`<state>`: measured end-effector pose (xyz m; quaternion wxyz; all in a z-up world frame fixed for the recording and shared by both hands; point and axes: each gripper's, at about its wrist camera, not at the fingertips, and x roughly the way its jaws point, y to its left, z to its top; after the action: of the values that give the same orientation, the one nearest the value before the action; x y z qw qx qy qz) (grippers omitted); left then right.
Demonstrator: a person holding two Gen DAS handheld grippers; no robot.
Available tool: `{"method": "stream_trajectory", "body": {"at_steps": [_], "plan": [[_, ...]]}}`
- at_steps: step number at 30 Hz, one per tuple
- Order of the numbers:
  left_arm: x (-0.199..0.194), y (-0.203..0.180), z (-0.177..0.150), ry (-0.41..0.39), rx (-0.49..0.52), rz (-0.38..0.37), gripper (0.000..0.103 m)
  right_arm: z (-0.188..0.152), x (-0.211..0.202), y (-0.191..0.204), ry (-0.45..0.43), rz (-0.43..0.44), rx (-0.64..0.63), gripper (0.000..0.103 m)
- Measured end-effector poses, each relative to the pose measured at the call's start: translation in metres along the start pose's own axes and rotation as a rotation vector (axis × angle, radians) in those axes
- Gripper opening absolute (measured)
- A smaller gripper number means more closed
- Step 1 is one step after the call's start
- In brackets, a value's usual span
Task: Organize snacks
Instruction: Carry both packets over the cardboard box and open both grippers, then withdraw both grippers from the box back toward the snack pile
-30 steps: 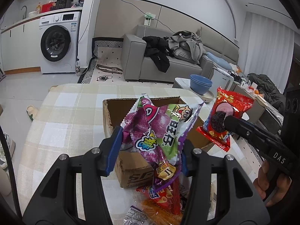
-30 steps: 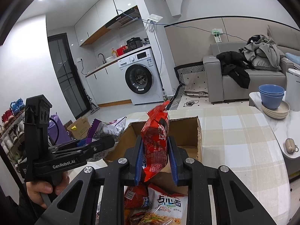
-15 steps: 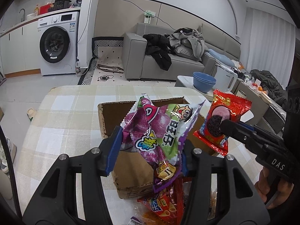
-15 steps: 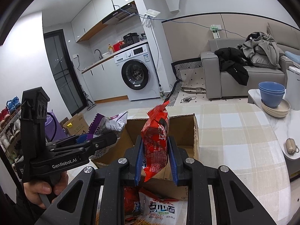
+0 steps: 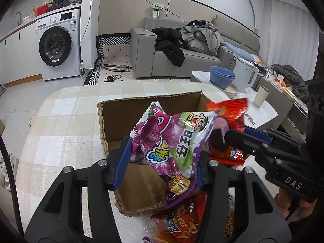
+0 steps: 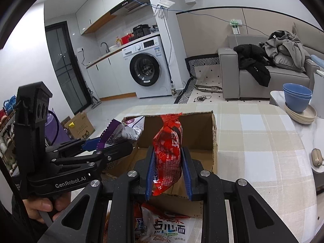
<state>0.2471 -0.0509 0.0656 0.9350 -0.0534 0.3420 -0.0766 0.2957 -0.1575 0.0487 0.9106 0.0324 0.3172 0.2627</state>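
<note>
Two bags mid-drop-off: left gripper [image 5: 162, 160] clamps the purple bag [image 5: 172, 141], right gripper [image 6: 168, 172] pinches the red bag [image 6: 168, 151], both over the box [image 5: 141, 109]. Next, probably lower in and let go.

Glossy crinkled foil snack bag [image 5: 174, 141], matt corrugated cardboard box [image 5: 125, 111], woven checked tablecloth [image 5: 66, 121]

Cardboard box [image 5: 149, 109] on table [image 5: 60, 125] — snack packets [image 5: 182, 224] before it, bowls [image 5: 221, 77] behind right.
</note>
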Motion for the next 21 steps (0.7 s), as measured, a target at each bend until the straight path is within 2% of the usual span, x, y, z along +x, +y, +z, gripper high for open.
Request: {"method": "stream_trajectory", "body": {"at_steps": [6, 9, 17, 21], "plan": [[0.013, -0.001, -0.006, 0.032, 0.015, 0.003, 0.051, -0.006, 0.014, 0.001, 0.063, 0.004, 0.007, 0.025], [0.018, -0.005, -0.008, 0.034, 0.042, 0.031, 0.051, -0.012, 0.018, 0.003, 0.092, 0.017, 0.015, 0.025], [0.024, -0.005, -0.010, 0.036, 0.069, 0.028, 0.050, -0.017, 0.018, 0.009, 0.122, 0.065, 0.032, 0.025], [0.022, -0.001, -0.013, 0.038, 0.075, 0.023, 0.050, -0.019, 0.019, 0.012, 0.118, 0.055, 0.025, 0.025]]}}
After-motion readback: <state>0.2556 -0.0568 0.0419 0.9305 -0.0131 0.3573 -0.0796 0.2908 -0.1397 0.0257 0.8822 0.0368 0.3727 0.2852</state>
